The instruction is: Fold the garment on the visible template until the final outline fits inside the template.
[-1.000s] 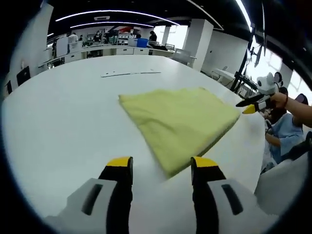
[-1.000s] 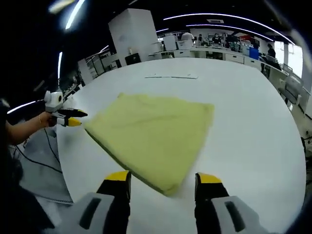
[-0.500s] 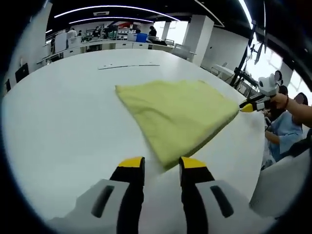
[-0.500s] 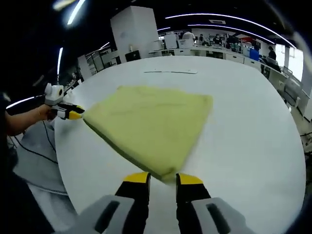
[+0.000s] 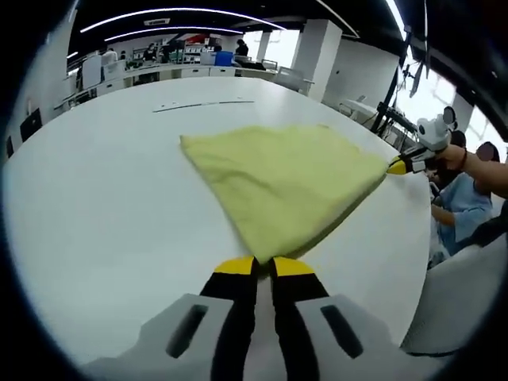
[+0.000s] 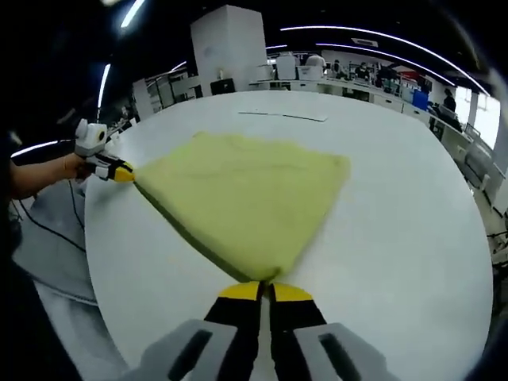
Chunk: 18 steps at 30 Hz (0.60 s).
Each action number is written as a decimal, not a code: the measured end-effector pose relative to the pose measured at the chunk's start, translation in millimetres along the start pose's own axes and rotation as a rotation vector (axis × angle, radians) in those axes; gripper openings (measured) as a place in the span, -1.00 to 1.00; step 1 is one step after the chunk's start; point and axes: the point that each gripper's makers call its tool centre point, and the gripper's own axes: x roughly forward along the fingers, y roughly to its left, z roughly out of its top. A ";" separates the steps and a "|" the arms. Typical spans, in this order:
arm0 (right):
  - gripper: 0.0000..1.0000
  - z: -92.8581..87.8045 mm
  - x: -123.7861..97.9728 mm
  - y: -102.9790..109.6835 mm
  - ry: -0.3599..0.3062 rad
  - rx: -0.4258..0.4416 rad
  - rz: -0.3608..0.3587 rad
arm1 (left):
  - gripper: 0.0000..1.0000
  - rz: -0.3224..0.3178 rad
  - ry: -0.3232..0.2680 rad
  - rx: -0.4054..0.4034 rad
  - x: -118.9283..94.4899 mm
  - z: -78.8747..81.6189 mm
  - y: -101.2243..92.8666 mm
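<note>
Yellow garment [image 5: 290, 178] lies flat on the white table [image 5: 103, 206], near its person-side edge, already folded into a rough square. Left gripper [image 5: 263, 266] is pinched shut on one near corner; right gripper [image 6: 264, 291] is clamped on the adjacent near corner. Cloth stretches away from both claws toward the table's far edge, so next fold goes forward, both hands equally near. Thin template marks [image 5: 202, 105] lie beyond the far hem, well apart
</note>
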 end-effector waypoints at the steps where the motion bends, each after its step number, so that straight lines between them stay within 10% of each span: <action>1: -1.00 0.3 -0.5 0.0 0.000 -0.003 0.001 | -0.96 -0.003 -0.002 -0.001 0.1 0.0 -0.5; 18: -1.00 0.2 -13.6 -5.2 -0.006 -0.068 0.016 | -1.00 0.002 0.005 0.040 -5.8 -3.4 -2.5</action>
